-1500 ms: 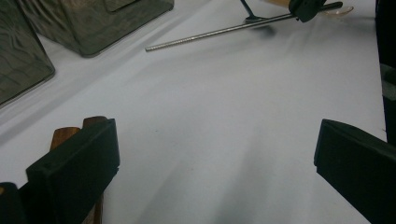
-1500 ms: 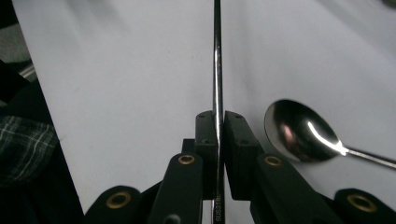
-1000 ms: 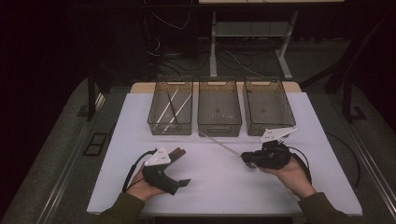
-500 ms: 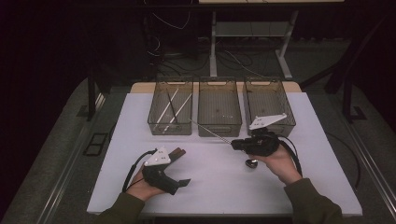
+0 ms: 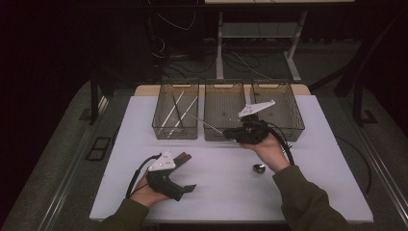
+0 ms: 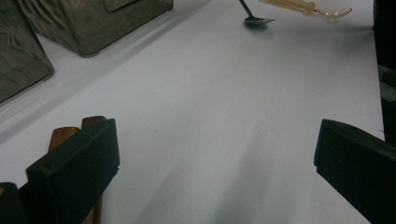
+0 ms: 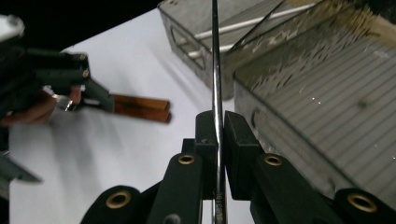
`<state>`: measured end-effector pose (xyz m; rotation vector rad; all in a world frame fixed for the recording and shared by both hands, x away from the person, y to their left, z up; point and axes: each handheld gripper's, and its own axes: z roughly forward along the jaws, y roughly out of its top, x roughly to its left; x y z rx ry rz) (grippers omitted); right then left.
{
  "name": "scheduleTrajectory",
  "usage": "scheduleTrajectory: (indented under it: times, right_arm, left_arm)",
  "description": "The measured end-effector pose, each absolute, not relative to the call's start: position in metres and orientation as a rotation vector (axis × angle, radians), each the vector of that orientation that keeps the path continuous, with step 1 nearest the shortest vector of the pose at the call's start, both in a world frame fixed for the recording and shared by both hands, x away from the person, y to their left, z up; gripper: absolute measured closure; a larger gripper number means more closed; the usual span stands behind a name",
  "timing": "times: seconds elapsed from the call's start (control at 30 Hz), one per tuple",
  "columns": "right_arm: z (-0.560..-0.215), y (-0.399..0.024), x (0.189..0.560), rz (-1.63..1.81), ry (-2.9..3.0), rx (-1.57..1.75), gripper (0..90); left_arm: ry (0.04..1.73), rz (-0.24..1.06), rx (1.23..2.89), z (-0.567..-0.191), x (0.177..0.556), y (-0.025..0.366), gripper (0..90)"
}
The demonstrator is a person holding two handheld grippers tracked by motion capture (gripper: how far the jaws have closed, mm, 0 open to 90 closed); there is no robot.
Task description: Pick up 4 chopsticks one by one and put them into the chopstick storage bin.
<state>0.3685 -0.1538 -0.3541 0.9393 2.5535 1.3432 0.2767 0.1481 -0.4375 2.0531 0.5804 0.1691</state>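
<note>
1. My right claw (image 5: 230, 135) is closed narrow on a thin metal rod (image 7: 215, 70); in the right gripper view the 2 pads pinch it near its lower end.
2. The rod runs straight ahead from this claw, its long axis in line with the jaws. In the high view the far tip points toward the left basket (image 5: 159, 129), which already holds some long thin sticks.
3. The middle basket (image 5: 214, 135) is just beside the claw, on its right in the right gripper view, and the right basket (image 5: 294, 122) lies behind the hand.
4. I judge that the coming move depends on this: the rod's tip must go over the rim of the left basket, so the right hand (image 5: 267, 150), the nearer one, carries it. That hand is palm up, with the claw raised above the bench (image 5: 226, 187).
5. My left claw (image 5: 186, 172) is wide open and holds nothing. It rests low on the bench, with brown wooden sticks (image 6: 70, 135) just beside 1 jaw.
6. A small spoon (image 5: 259, 168) lies on the bench under my right wrist.
</note>
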Motion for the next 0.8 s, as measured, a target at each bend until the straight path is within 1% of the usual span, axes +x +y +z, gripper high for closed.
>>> scheduleTrajectory:
  times: [0.43,0.8]
  right_arm:
    - [-0.341,-0.112,0.408,1.266,2.51,1.017,84.9]
    - [-0.347,-0.075,0.447,1.183,2.48,1.141,84.9]
  left_arm:
    - [0.578,0.162,2.057,-0.436,0.276,0.149,0.0]
    - [0.567,0.167,2.058,-0.436,0.277,0.149,0.0]
